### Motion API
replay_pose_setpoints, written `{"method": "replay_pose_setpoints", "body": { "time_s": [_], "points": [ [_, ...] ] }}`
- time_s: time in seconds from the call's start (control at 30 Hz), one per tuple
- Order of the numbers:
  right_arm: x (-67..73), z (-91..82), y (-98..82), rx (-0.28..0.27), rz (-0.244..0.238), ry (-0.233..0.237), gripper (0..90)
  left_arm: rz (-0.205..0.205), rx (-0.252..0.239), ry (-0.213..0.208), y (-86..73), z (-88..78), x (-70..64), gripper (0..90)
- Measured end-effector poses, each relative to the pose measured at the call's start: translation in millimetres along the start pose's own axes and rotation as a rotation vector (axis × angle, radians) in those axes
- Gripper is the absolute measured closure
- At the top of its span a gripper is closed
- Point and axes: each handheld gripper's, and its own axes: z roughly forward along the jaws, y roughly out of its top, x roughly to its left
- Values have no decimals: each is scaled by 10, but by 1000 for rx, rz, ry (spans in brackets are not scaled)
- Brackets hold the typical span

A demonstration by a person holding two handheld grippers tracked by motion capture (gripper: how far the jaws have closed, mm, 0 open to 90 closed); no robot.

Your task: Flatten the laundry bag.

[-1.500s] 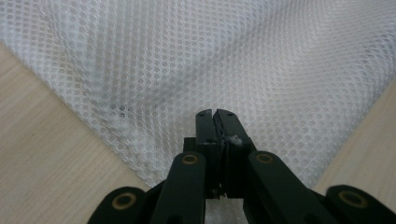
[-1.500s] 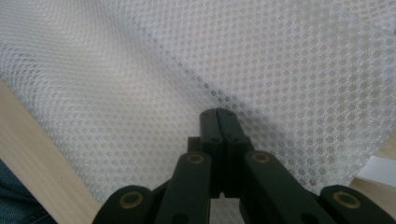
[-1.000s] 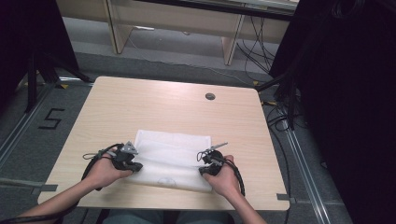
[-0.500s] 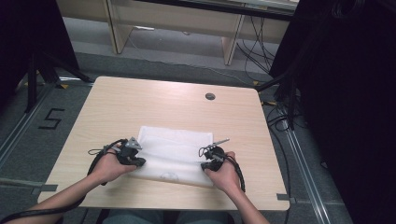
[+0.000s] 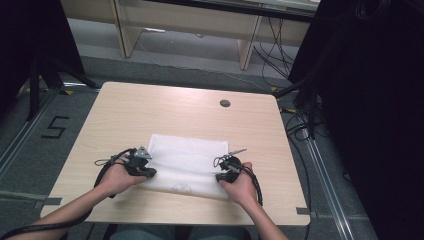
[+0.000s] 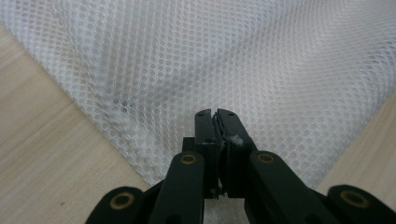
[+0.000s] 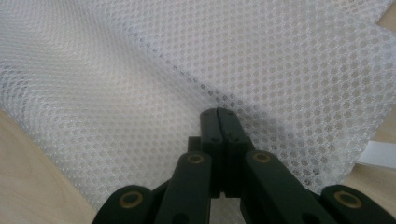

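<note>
A white mesh cloth [image 5: 185, 162] lies flat on the light wooden table [image 5: 150, 110], near its front edge. My left gripper [image 5: 149, 172] is at the cloth's near left corner. In the left gripper view it [image 6: 215, 113] is shut, with a bit of white mesh [image 6: 140, 70] pinched between the jaws. My right gripper [image 5: 220, 176] is at the near right corner. Its jaws are pressed together in the right gripper view [image 7: 219, 112], and creases in the mesh [image 7: 140, 84] run to their tips. A hand holds each gripper.
A small dark round grommet [image 5: 225, 103] sits in the table towards the far right. Grey floor with a taped "5" [image 5: 55, 127] lies to the left. Dark equipment and cables [image 5: 300, 125] stand to the right, and wooden furniture legs [image 5: 247, 47] stand beyond the table.
The left hand and gripper have slid a little right and forward along the cloth's near left corner. The cloth's near edge has shifted slightly away from the person. The right gripper has barely moved.
</note>
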Motion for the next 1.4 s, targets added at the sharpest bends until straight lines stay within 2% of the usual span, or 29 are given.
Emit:
{"method": "replay_pose_setpoints", "body": {
  "time_s": [0.1, 0.17, 0.2, 0.23, 0.3, 0.37, 0.43, 0.5, 0.53, 0.57, 0.67, 0.7, 0.73, 0.8, 0.87, 0.97, 1.0, 1.03, 1.1, 1.17, 1.2, 1.3, 1.33, 1.4],
  "points": [
    [0, 0, -6, -5, -7, -4, 900, 5, -1, -3, 1, -2, -3, 855],
    [1, 1, -8, -8, -8, -5, 900, 24, 6, -9, -1, -11, 10, 847],
    [1, 2, -10, -11, -7, -4, 900, -4, -14, -10, -5, 3, -1, 818],
    [0, 1, -11, -10, -5, -3, 900, -12, -16, -28, -7, -3, 1, 794],
    [-2, -2, -14, -10, -6, 1, 900, -13, -28, -26, -11, -7, -2, 756],
    [-3, -2, -13, -10, -9, 5, 896, 6, -33, -31, -8, -35, 1, 727],
    [3, -3, -5, -11, -5, 6, 871, -6, -54, -36, -2, -62, -24, 690],
    [14, -20, 6, -9, -13, 3, 835, 3, -92, -32, 13, -102, -79, 649],
    [36, -45, 15, 0, 2, 4, 821, 11, -103, -31, 20, -113, -99, 640],
    [31, -55, 26, -12, -19, -5, 813, 29, -114, -37, 30, -129, -125, 633],
    [33, -129, 88, -52, -57, -33, 788, 57, -126, -62, 50, -125, -197, 608],
    [46, -155, 116, -54, -34, -28, 776, 80, -121, -63, 57, -117, -206, 604],
    [35, -168, 143, -62, -42, -32, 762, 80, -122, -68, 57, -91, -229, 600],
    [29, -154, 206, -59, -42, -34, 733, 98, -117, -63, 60, -71, -243, 596],
    [24, -104, 283, -58, -67, -34, 702, 102, -127, -83, 57, -63, -261, 583],
    [38, -20, 382, -54, -80, -25, 664, 107, -131, -98, 45, -44, -284, 563],
    [51, 11, 427, -45, -75, -22, 645, 121, -142, -98, 47, -25, -288, 555],
    [55, 44, 472, -51, -77, -14, 623, 116, -131, -99, 41, -19, -292, 544],
    [63, 94, 536, -41, -69, -13, 607, 147, -124, -103, 44, -17, -286, 539],
    [65, 132, 582, -48, -73, -17, 587, 153, -123, -99, 39, -12, -286, 535],
    [70, 146, 608, -43, -71, -21, 575, 135, -121, -98, 32, -10, -294, 533],
    [54, 209, 674, -41, -86, -26, 539, 133, -132, -110, 33, -3, -306, 533],
    [47, 225, 682, -35, -87, -23, 529, 159, -126, -106, 42, -8, -302, 533],
    [29, 271, 703, -30, -82, -17, 511, 149, -129, -113, 41, 3, -330, 534]
  ]
}}
